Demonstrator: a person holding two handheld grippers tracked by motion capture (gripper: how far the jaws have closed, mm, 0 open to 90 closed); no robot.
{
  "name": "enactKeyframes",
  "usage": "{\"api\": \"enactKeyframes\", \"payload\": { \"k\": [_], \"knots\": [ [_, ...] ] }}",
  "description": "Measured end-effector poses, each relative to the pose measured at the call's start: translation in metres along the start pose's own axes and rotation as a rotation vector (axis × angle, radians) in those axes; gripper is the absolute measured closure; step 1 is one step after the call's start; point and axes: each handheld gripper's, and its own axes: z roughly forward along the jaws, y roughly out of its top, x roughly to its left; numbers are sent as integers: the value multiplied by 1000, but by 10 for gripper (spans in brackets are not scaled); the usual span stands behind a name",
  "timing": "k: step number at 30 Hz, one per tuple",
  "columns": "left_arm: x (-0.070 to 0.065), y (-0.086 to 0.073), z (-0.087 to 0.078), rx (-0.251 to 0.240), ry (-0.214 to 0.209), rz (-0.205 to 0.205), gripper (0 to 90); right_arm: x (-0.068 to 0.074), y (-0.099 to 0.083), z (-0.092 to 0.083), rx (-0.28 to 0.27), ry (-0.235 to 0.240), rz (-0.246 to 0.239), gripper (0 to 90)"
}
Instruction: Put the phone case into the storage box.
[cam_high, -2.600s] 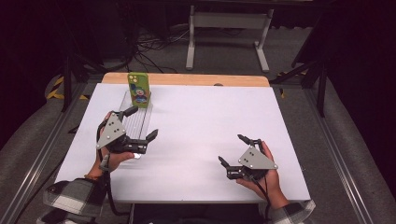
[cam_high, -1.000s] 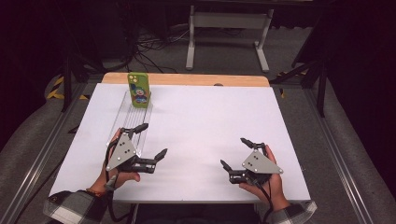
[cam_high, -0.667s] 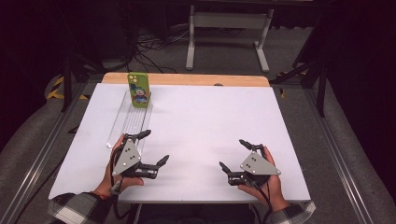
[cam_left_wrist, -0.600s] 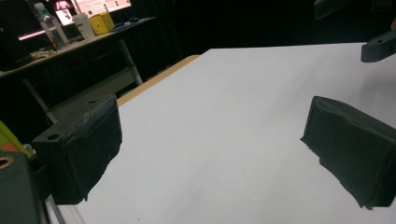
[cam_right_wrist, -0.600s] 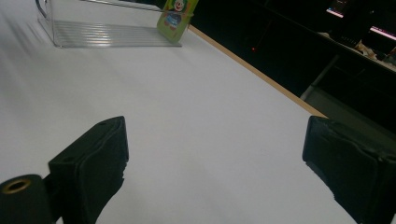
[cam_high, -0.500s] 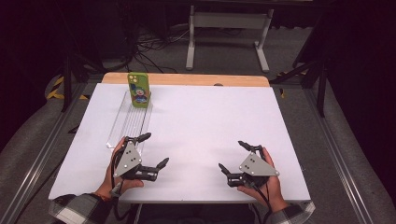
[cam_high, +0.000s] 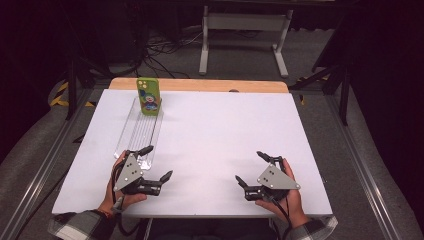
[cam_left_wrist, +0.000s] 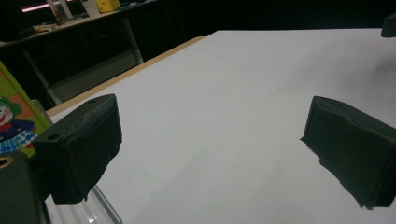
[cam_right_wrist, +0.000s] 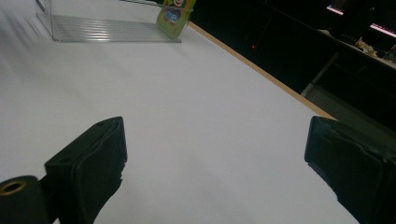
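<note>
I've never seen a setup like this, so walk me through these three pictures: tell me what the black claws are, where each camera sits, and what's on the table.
No robot here: a person holds a two-jaw tool in each hand. In the high view, shot from above the person's side, the left gripper and the right gripper sit near the front edge of the white table, both with jaws apart and holding nothing. The other two pictures come from cameras riding on the grippers, looking out between their black jaws. On the table lies a clear plastic rack at the left, with a green phone case bearing a clown picture standing upright at its far end.
</note>
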Motion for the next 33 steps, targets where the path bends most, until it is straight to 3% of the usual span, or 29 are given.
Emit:
{"api": "enactKeyframes", "payload": {
  "k": [3,4,22,33],
  "knots": [
    [-2,1,-1,-6,-1,-16,52,0,-1,0,4,-1,2,65],
    [-2,1,-1,-6,2,-1,52,0,-1,0,4,-1,2,65],
    [-4,0,-4,-10,-13,2,52,3,0,6,20,2,-10,66],
    [-3,1,-2,-17,0,4,52,4,-3,8,30,11,-26,68]
  ]
}}
